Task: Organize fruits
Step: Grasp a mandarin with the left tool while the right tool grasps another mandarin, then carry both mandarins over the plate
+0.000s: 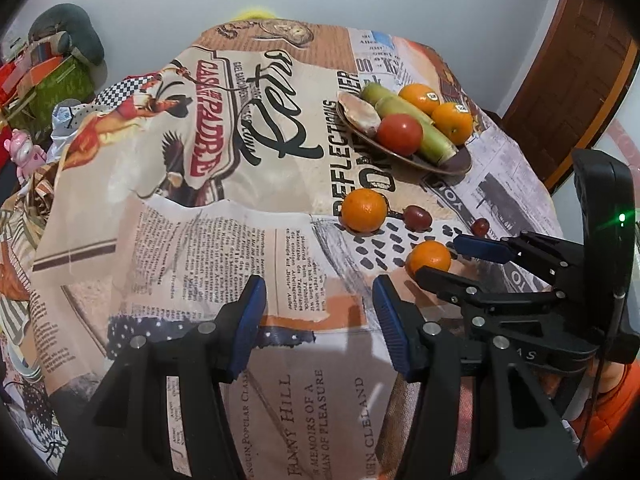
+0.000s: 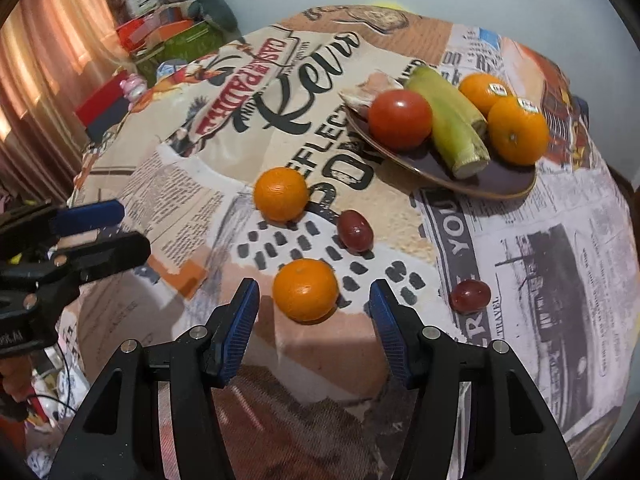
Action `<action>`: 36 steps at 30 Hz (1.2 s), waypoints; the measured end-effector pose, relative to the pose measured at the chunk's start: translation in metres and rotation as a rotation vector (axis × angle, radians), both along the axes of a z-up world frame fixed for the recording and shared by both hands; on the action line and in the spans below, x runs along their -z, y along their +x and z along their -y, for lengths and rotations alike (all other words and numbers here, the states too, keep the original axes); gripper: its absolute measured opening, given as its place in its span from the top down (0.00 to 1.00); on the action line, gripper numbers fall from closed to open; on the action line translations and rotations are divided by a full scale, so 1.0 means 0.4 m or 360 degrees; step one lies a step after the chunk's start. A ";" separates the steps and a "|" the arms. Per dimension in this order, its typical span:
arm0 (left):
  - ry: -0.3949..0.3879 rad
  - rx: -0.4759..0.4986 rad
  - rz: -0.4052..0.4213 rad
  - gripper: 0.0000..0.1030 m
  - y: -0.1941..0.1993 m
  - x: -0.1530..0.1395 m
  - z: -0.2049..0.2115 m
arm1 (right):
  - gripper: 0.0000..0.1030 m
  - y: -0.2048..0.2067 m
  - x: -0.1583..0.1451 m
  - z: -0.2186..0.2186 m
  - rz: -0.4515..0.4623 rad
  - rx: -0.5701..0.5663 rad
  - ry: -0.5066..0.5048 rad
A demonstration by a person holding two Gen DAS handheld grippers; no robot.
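Best done by lowering the spread, empty right gripper (image 2: 314, 302) squarely over the near orange (image 2: 305, 290) lying loose beside 2 grapes (image 2: 355, 230), short of the plate (image 2: 500, 184), left gripper (image 1: 318, 300) likewise spread, empty.

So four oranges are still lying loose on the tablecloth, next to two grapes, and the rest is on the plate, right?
Not quite: only two oranges lie loose on the tablecloth, as the right wrist view shows. The other two sit on the plate. The two grapes are loose.

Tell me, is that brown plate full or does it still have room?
Partly full. The brown plate holds a tomato, two oranges and green stalks, but its near part lies bare.
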State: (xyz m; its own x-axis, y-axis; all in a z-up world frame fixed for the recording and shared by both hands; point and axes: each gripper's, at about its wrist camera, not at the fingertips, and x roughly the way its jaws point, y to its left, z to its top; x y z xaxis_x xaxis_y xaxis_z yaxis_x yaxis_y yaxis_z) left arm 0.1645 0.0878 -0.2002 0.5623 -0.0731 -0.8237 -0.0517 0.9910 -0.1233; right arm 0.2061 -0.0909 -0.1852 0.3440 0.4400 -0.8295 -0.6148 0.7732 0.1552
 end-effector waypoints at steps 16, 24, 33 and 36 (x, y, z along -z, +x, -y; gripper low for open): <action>0.0000 0.0083 -0.0026 0.47 0.115 0.033 0.059 | 0.69 0.027 -0.038 0.061 0.0040 0.0017 0.0123; -0.0029 0.0109 -0.0051 0.47 0.182 0.058 0.081 | 0.69 0.078 -0.065 0.145 0.0118 0.0163 0.0118; -0.0029 0.0085 -0.0080 0.61 0.221 0.087 0.083 | 0.69 0.114 -0.066 0.210 0.0133 0.0271 0.0125; -0.0061 0.0085 -0.0085 0.64 0.219 0.085 0.074 | 0.69 0.120 -0.065 0.223 0.0130 0.0289 0.0135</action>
State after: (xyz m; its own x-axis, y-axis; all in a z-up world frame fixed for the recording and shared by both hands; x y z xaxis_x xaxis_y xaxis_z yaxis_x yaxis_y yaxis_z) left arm 0.2523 0.0581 -0.2340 0.5120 -0.1342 -0.8484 -0.0062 0.9871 -0.1599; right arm 0.2540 -0.1801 -0.1591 0.4885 0.4317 -0.7583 -0.4797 0.8588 0.1799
